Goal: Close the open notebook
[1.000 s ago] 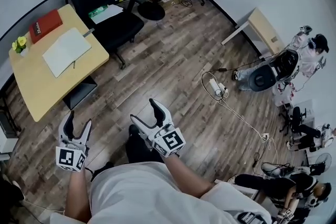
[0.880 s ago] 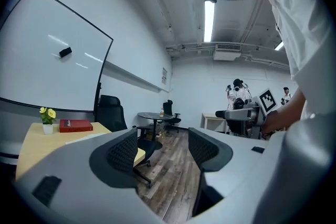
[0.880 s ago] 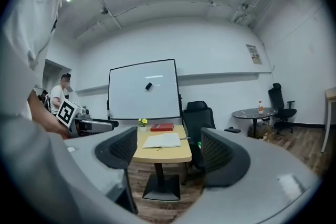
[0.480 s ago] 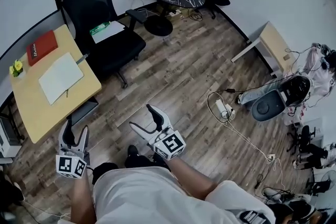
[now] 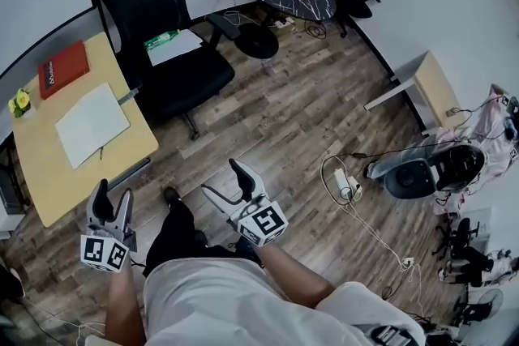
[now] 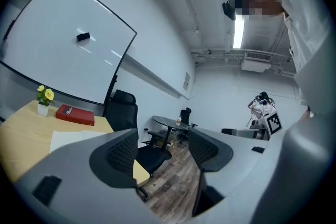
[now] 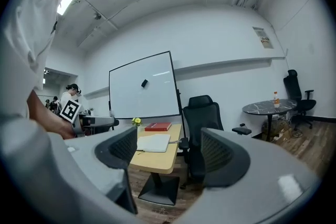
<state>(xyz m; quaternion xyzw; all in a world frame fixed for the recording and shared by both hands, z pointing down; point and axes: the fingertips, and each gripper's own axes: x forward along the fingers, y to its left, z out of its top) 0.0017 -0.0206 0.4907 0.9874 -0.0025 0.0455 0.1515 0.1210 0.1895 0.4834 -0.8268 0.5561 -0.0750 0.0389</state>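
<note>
A wood-floored office is seen from above. The open notebook [image 5: 92, 124] is laid flat, white pages up, on a light wooden desk [image 5: 49, 174] at the left of the room. It is placed between a red book [image 5: 64, 69] on the wall side and the desk's near end. A small pot of yellow flowers [image 5: 18, 101] is set at the desk's far edge, near the red book. A thin dark mark at the notebook's near edge may be a pen, though it is too small to be sure. A black office chair [image 5: 174, 36] is placed just beside the desk. The left gripper [image 5: 112, 194] is held in the air by the desk's near corner, its jaws parted and empty. The right gripper [image 5: 223, 178] is held over the floor, well apart from the notebook, its jaws spread wide and empty. The notebook is touched by neither gripper.
</note>
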